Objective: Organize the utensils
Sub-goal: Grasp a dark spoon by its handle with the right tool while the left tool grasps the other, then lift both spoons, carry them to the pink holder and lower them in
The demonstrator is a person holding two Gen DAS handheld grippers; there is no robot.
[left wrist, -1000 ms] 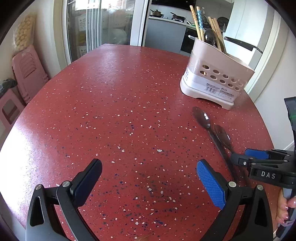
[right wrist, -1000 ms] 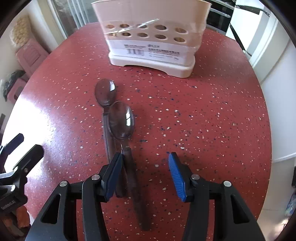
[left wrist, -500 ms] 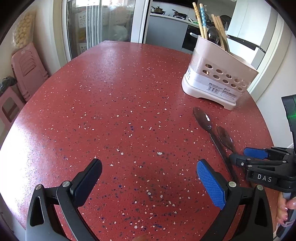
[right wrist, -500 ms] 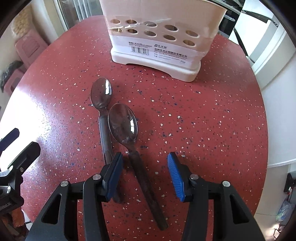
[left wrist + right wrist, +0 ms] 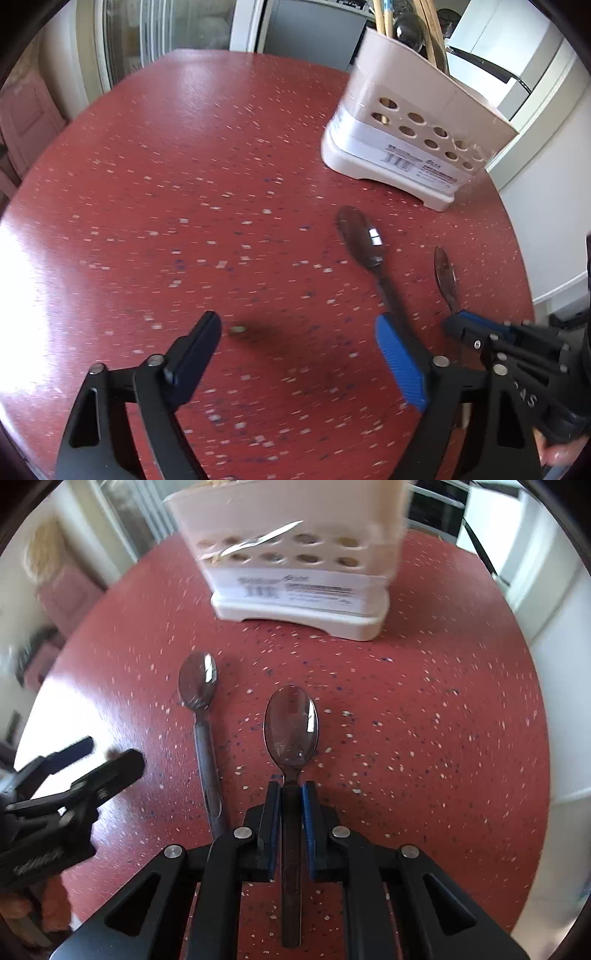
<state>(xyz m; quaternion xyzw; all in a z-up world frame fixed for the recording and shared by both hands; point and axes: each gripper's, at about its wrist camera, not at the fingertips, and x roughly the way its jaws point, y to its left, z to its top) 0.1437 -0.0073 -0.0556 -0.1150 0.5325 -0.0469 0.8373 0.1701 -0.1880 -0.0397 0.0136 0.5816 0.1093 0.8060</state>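
Observation:
Two dark metal spoons lie on the red speckled table (image 5: 166,184) in front of a white perforated utensil holder (image 5: 406,147) (image 5: 299,587). My right gripper (image 5: 291,788) has its jaws closing on the handle of the right spoon (image 5: 291,727), and the pads press on it just behind the bowl. That spoon (image 5: 445,273) points toward the holder. The left spoon (image 5: 197,683) (image 5: 360,236) lies free beside it. My left gripper (image 5: 297,325) stands open over bare table, its right finger close to the left spoon's handle.
Chopsticks and a ladle stand in the holder (image 5: 406,26). The table's round edge (image 5: 517,258) runs close on the right, with a white wall beyond. A hand (image 5: 561,458) shows at the lower right. Pink stools (image 5: 62,598) stand on the floor at left.
The right jaws have come together on the right spoon's handle, and that spoon now lies straight along the gripper. The left gripper has moved toward the spoons and holder.

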